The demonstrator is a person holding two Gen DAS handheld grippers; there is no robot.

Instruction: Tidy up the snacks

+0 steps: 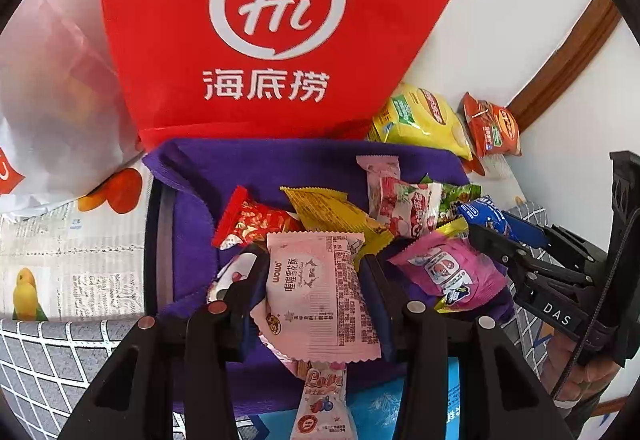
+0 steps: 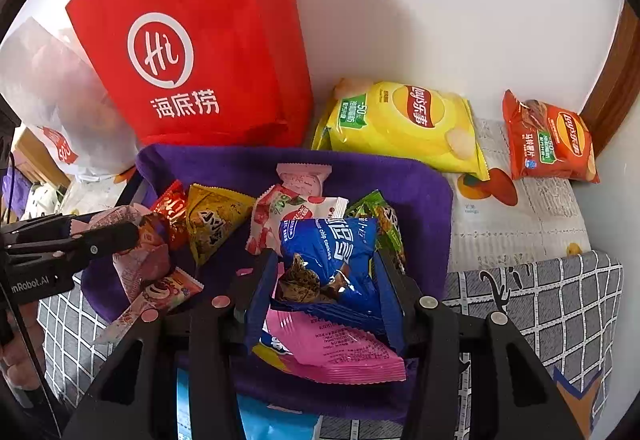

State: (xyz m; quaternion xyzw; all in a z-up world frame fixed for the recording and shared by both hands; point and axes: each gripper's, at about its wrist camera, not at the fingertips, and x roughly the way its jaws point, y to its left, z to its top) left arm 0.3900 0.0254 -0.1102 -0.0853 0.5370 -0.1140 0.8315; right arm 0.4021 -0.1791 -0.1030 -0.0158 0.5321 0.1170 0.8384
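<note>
A purple cloth-lined tray (image 1: 280,160) holds several small snack packets. My left gripper (image 1: 312,264) is shut on a pale pink packet (image 1: 320,292) just above the pile; from the right wrist view that gripper (image 2: 136,234) shows at the left with the same pink packet (image 2: 140,260). My right gripper (image 2: 324,260) is shut on a blue cookie packet (image 2: 332,244) over the tray (image 2: 420,192), above a magenta packet (image 2: 340,352). In the left wrist view the right gripper (image 1: 492,228) comes in from the right, gripping the blue packet (image 1: 480,210).
A red shopping bag (image 1: 272,40) stands right behind the tray against the white wall. A yellow crisps bag (image 2: 400,120) and an orange crisps bag (image 2: 552,140) lie at the back right. A white plastic bag (image 1: 52,100) sits at the left. Grey chequered cloth (image 2: 540,300) covers the near surface.
</note>
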